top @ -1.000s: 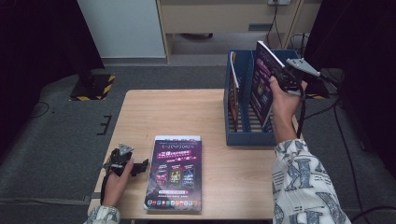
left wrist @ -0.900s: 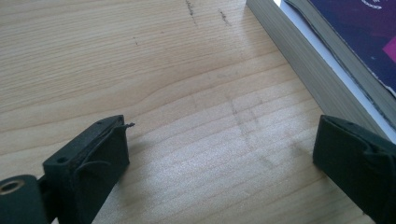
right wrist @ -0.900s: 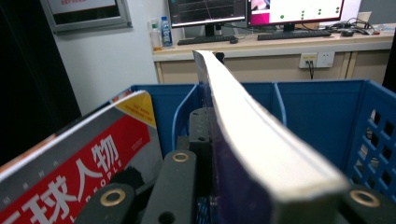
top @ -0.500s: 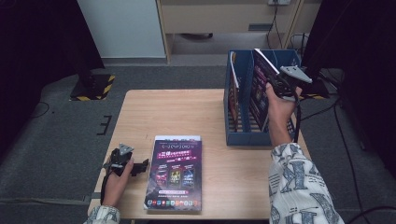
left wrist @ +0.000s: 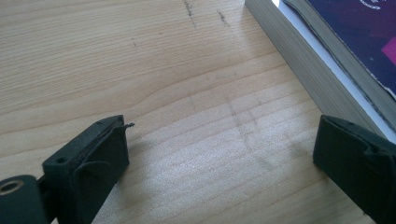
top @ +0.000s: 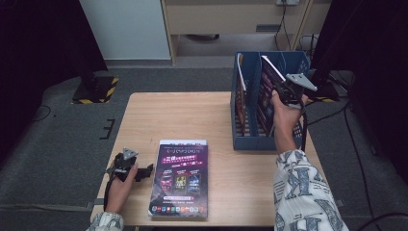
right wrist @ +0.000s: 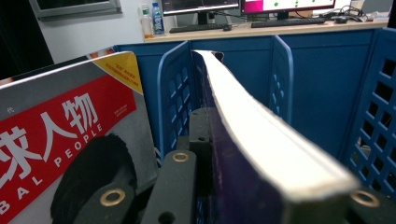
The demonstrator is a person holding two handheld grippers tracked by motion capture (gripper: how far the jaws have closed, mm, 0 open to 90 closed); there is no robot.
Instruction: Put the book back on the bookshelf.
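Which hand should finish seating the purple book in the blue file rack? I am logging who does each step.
Right. The right gripper is clamped on the purple book above the blue file rack. The left gripper rests open on the table, far off.

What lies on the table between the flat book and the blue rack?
Nothing: in the high view only bare table lies between the book and the rack.

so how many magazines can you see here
3: one flat on the table, one clamped in the right gripper going into the blue rack's middle slot, one standing in its left slot. More may be hidden.
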